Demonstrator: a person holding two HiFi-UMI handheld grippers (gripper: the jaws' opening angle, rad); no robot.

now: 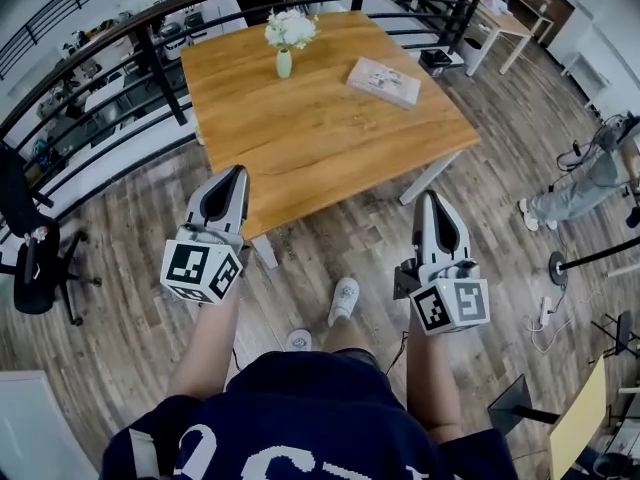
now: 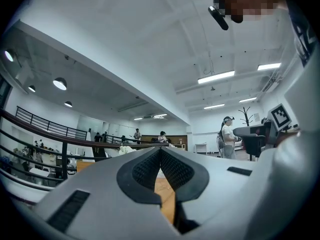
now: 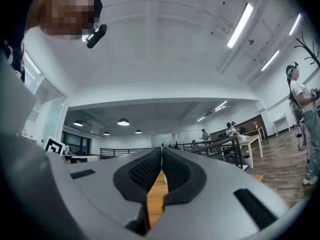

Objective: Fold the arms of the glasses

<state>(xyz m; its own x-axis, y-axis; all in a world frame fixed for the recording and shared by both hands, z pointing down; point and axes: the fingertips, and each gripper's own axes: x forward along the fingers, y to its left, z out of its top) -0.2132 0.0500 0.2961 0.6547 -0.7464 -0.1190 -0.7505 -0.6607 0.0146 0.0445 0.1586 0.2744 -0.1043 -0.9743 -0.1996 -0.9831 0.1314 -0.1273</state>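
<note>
Since no glasses showed in any view, the folding had, by my reading, not begun: the left tool [image 1: 237, 173] and the right tool [image 1: 430, 198] were both clenched on nothing, held short of the wooden bench [image 1: 320, 143]. On it stood only a vase of white flowers [image 1: 288, 40] and a flat box [image 1: 384, 81], well apart. Nothing blocked the near edge, and a dark railing [image 1: 150, 53] ran behind.

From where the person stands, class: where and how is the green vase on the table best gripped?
Probably the body of the vase, below the flowers, coming in level from the near edge of the table. It stands upright and slim, while the blooms spread over its mouth and block a grasp from above.
</note>
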